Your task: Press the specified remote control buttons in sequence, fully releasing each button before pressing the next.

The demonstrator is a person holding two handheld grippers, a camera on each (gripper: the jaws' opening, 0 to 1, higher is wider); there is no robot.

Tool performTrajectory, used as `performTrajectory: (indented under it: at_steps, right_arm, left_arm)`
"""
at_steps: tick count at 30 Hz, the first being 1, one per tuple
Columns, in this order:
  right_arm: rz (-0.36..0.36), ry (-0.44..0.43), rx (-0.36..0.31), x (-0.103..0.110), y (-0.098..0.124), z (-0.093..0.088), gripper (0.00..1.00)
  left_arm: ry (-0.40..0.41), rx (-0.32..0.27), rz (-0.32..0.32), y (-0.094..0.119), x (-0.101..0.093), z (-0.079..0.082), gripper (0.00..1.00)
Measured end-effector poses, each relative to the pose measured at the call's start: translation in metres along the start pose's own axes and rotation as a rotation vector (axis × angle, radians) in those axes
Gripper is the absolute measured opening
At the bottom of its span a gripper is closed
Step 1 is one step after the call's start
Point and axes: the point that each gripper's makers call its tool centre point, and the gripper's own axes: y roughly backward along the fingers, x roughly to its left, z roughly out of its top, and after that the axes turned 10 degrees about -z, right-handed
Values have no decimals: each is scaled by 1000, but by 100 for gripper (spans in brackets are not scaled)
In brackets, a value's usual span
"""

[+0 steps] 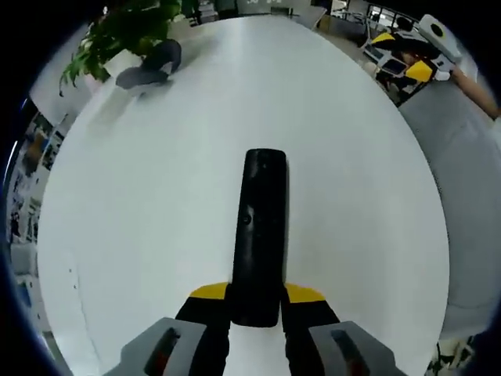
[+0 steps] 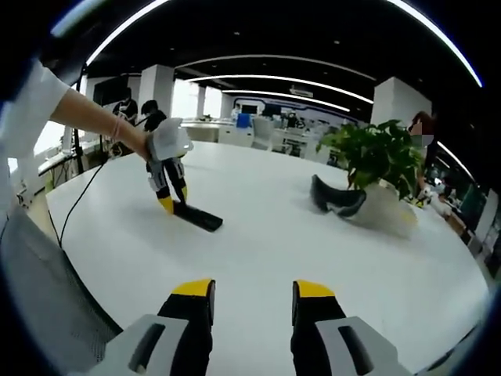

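In the left gripper view, we are seeing a green plant (image 1: 125,31) at about eleven o'clock on the far edge of the white bench (image 1: 156,219), with a dark grey object (image 1: 150,64) lying just beside it. Our left tool (image 1: 256,309) is rising from six o'clock, its yellow-tipped jaws closing on either side of the near end of the black remote control (image 1: 258,235), which is stretching away toward twelve o'clock and lying flat on the bench. At about two o'clock, beyond the bench edge, the right tool (image 1: 407,66) is showing as a small yellow and black shape, with a bare forearm (image 1: 477,90) just beside it.

In the right gripper view, we are seeing an arm in a white sleeve (image 2: 31,98) reaching in from nine o'clock, the hand (image 2: 145,142) holding the left tool (image 2: 168,200) with its tips down on one end of the remote control (image 2: 197,215), which is lying on the bench (image 2: 258,235) around ten o'clock. Our right tool (image 2: 254,301) is standing at six o'clock, its jaws apart and gripping nothing, hanging above the bench well apart from the remote. Toward two o'clock the dark grey object (image 2: 337,200) is resting against the white pot (image 2: 387,207) of the plant (image 2: 380,157).
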Motion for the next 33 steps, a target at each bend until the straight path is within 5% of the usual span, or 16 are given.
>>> performTrajectory:
  at_steps: [9,12,33]
  right_arm:
    - [21,-18,-20,4,1,4,34]
    - [32,-18,-30,7,2,6,38]
    - [65,22,-3,14,1,1,27]
  left_arm:
    - [-3,-18,23,1,-4,-1,23]
    - [15,-47,-19,-2,-17,0,23]
    - [41,-57,0,-10,-82,1,23]
